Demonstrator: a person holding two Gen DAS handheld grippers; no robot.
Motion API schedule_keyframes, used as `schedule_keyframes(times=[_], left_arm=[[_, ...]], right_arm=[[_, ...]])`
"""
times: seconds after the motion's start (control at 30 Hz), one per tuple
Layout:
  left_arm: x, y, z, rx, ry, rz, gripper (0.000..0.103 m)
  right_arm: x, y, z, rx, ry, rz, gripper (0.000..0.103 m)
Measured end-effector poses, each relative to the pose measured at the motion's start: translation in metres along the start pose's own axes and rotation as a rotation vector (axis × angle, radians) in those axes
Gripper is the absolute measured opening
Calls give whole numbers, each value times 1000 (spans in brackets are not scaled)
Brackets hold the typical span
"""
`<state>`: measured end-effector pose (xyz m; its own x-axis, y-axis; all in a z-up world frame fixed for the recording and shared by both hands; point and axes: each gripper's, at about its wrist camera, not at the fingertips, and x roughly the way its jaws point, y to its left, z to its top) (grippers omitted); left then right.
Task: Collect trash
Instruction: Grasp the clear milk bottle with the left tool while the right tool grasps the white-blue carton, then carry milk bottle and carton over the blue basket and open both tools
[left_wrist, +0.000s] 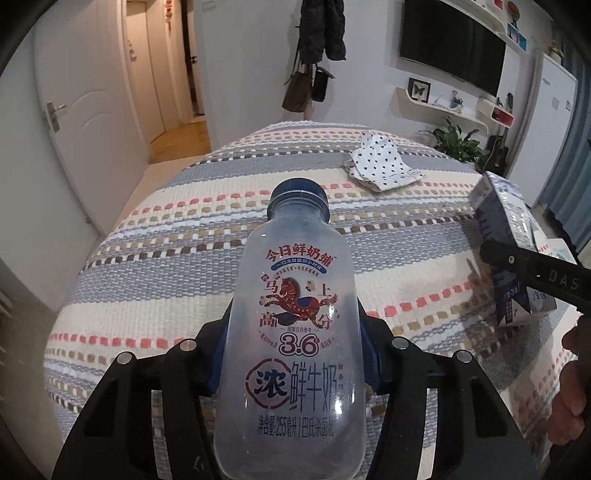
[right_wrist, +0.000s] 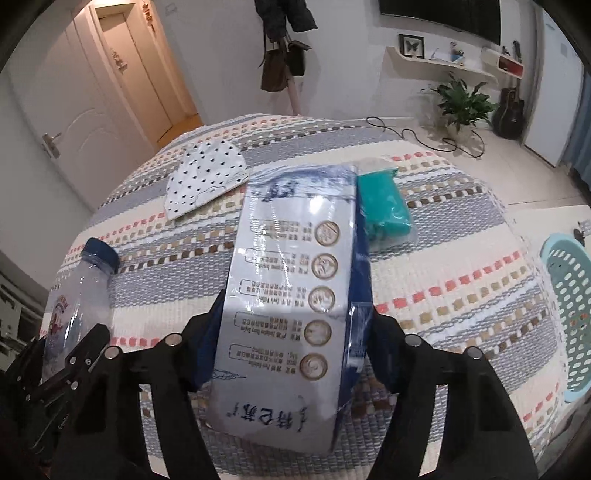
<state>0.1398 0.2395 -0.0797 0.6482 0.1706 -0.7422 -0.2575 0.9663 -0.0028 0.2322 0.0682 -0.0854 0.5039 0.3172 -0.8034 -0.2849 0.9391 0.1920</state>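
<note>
My left gripper (left_wrist: 293, 350) is shut on an empty clear milk bottle (left_wrist: 295, 314) with a blue cap, held above the striped woven cloth (left_wrist: 166, 229). The bottle also shows at the left of the right wrist view (right_wrist: 79, 295). My right gripper (right_wrist: 291, 343) is shut on a blue and white milk carton (right_wrist: 291, 295), held above the cloth. The carton shows at the right of the left wrist view (left_wrist: 506, 236). A white dotted cloth piece (left_wrist: 382, 160) lies on the far side, and it also shows in the right wrist view (right_wrist: 205, 177). A teal packet (right_wrist: 384, 206) lies beyond the carton.
A teal perforated basket (right_wrist: 570, 306) stands on the floor at the right. A white door (left_wrist: 85, 122) and hallway are at the left. A coat rack (left_wrist: 317, 55), a television (left_wrist: 454, 48), shelves, a plant (right_wrist: 461, 99) and a guitar (right_wrist: 511, 107) line the far wall.
</note>
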Motion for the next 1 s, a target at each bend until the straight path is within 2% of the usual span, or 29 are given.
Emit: schedule_keyframes(times=[0.23,0.5,0.8,1.0], left_arm=[[-18,-1,-5,-35,-37,-84,53],[-61,-37,2,38,-132,-164,53],[-97,-97,22,79,-209,-292,53],[-100,-151,38,141,-204,-358,53]], right_arm=[[-26,4,-13,-74,-54,26,58],[-76,-14,-18,-62,-149,45,58],[-140,-72,-12,-5,-292,-29,58],[-167,-127,-18,64,-351,-109,58]])
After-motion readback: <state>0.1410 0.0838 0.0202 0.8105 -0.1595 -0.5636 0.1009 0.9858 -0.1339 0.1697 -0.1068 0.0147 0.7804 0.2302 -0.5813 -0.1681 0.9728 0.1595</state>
